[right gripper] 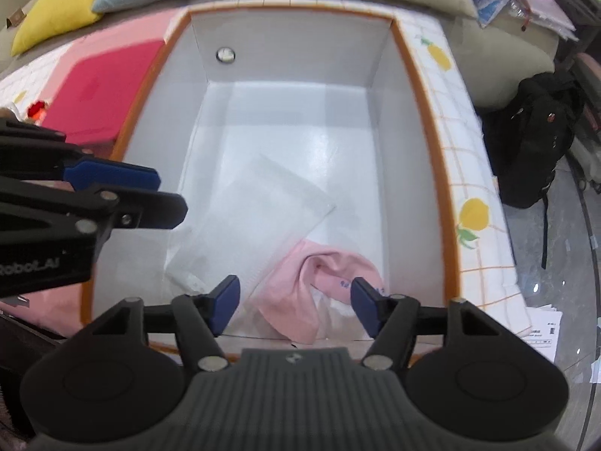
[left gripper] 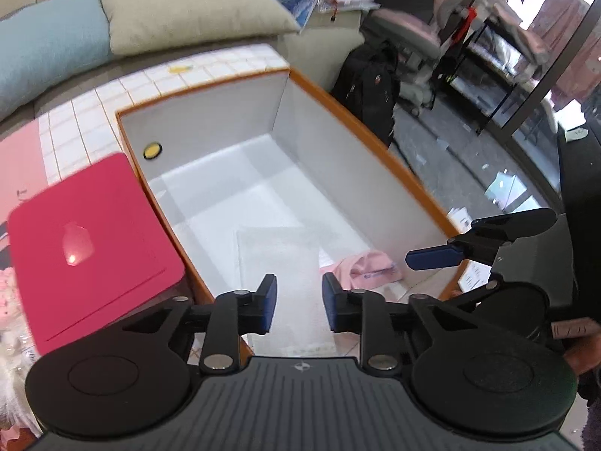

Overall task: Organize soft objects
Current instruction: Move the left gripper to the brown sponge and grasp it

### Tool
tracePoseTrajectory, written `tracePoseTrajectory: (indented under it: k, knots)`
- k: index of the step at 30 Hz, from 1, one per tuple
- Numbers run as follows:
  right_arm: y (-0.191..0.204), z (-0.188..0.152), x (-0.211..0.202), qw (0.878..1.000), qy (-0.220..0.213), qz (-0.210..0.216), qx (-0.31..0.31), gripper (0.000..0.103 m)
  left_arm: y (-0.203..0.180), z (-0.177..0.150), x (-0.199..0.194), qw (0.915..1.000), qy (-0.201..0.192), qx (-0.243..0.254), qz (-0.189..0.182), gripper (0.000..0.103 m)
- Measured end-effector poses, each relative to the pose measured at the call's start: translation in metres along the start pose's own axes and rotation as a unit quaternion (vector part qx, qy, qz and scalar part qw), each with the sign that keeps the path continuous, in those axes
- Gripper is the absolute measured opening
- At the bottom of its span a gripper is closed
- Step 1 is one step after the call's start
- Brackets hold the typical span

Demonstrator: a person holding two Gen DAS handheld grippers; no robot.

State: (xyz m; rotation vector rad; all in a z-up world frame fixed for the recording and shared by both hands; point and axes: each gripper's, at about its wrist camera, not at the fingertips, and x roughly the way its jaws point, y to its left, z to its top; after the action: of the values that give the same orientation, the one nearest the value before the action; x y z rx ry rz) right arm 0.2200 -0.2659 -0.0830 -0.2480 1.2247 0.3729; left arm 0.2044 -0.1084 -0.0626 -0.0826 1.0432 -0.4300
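Note:
A white box with an orange rim [left gripper: 338, 105] [right gripper: 424, 86] stands open on the tiled table. Inside lie a clear plastic bag [left gripper: 278, 259] [right gripper: 255, 221] and a pink soft cloth [left gripper: 366, 267] [right gripper: 300, 282] at the near end. My left gripper [left gripper: 299, 310] is open and empty above the bag; it also shows in the right wrist view [right gripper: 124, 191]. My right gripper [right gripper: 295, 306] is open and empty just above the pink cloth; it also shows in the left wrist view [left gripper: 450, 248].
A red lid [left gripper: 90, 240] [right gripper: 97, 90] lies left of the box. Blue [left gripper: 45, 45], beige [left gripper: 188, 11] and yellow [right gripper: 60, 7] cushions lie on the sofa behind. A black backpack [left gripper: 368, 86] [right gripper: 533, 139] stands on the floor at right. Papers [right gripper: 541, 327] lie on the floor.

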Motion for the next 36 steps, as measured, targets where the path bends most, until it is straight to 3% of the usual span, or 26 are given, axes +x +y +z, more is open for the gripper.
tracePoseTrajectory:
  k: [4, 7, 9, 12, 15, 18, 21, 30, 33, 36]
  knots:
    - [0.005, -0.003, -0.029, 0.998, -0.054, 0.002, 0.008, 0.070, -0.002, -0.009, -0.039, 0.9983, -0.058, 0.003, 0.001, 0.040]
    - [0.019, -0.006, -0.058, 0.992, -0.121, 0.010, 0.016, 0.083, -0.002, -0.024, -0.073, 0.9936, -0.112, 0.016, 0.010, 0.044]
    - [0.032, -0.009, -0.074, 0.986, -0.165, 0.016, 0.022, 0.084, 0.002, -0.038, -0.098, 0.9886, -0.149, 0.011, 0.016, 0.050]
    - [0.054, -0.017, -0.088, 0.976, -0.212, 0.044, 0.033, 0.088, 0.015, -0.060, -0.129, 0.9823, -0.185, -0.010, 0.027, 0.052]
    - [0.077, -0.020, -0.092, 0.968, -0.244, 0.047, 0.044, 0.088, 0.035, -0.086, -0.150, 0.9771, -0.200, -0.039, 0.060, 0.058]
    - [0.097, -0.024, -0.084, 0.962, -0.255, 0.074, 0.059, 0.088, 0.054, -0.110, -0.162, 0.9751, -0.194, -0.037, 0.101, 0.063]
    - [0.126, -0.027, -0.069, 0.967, -0.232, 0.098, 0.046, 0.088, 0.071, -0.135, -0.170, 0.9736, -0.181, -0.026, 0.137, 0.068]
    - [0.199, -0.030, -0.015, 0.980, -0.173, 0.074, -0.058, 0.088, 0.130, -0.192, -0.165, 0.9673, -0.104, -0.101, 0.208, 0.081]
    - [0.215, -0.029, -0.001, 0.982, -0.159, 0.066, -0.082, 0.089, 0.147, -0.203, -0.152, 0.9641, -0.058, -0.111, 0.234, 0.081]
    - [0.225, -0.030, 0.008, 0.982, -0.150, 0.066, -0.097, 0.088, 0.167, -0.214, -0.140, 0.9631, -0.027, -0.143, 0.227, 0.081]
